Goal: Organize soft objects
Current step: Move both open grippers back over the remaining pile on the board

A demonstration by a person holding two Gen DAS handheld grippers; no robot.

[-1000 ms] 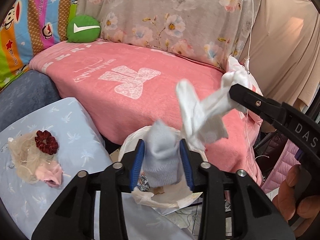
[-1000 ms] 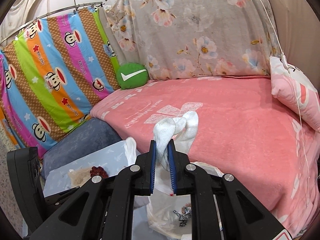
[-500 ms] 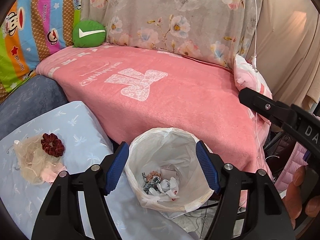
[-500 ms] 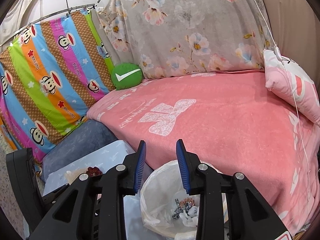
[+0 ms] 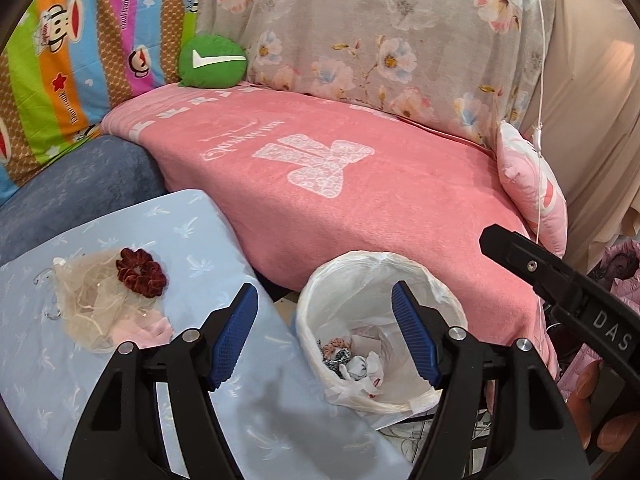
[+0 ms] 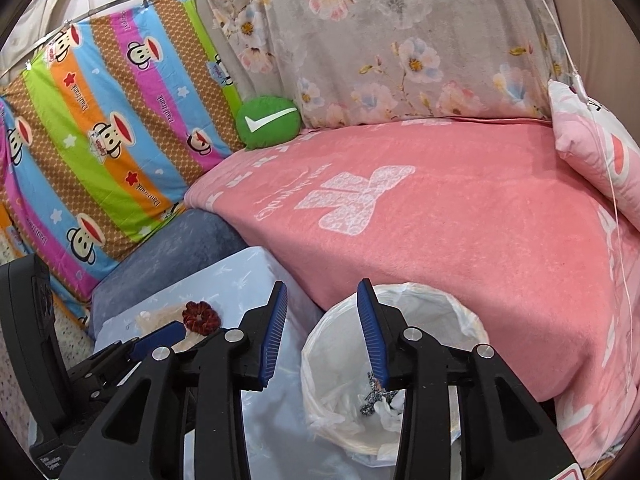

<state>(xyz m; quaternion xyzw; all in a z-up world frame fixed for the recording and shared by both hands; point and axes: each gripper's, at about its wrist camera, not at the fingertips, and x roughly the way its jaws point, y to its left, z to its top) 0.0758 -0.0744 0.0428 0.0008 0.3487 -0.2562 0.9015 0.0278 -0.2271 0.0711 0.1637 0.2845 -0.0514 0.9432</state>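
1. The left hand-held gripper (image 5: 324,330) is spread wide with nothing between its blue pads. A second ago it pinched a pale grey-blue sock – now that sock is gone from its jaws.

2. The right hand-held gripper (image 6: 322,330) is partly spread and its jaws are opening, with nothing between them. A second ago it squeezed a white sock; that sock is gone from it too.

3. Both hand-held grippers hang over a white bin (image 5: 448,300) with a plastic bag liner. It stands between the pink blanket (image 5: 360,208) and the light blue surface (image 5: 192,232).

4. Down in the bin lie white socks (image 5: 362,368) – bunched up with a leopard-print scrunchie (image 5: 338,358) and a pinkish scrunchie. A second ago the bin was mostly hidden behind the held socks.

5. On the light blue surface a dark red scrunchie (image 5: 140,272) rests on a cream mesh pouch (image 5: 86,304), with a bit of pink cloth (image 5: 144,330) just beside it. These sit in the same spot as before.

6. A green round cushion (image 5: 212,62) with a white tick sits at the back of the pink blanket. A pink pillow (image 5: 532,196) leans at the blanket's right end.

7. In the left wrist view the right hand-held gripper's black body shows at the right edge, with the person's fingers (image 5: 588,400) around it.
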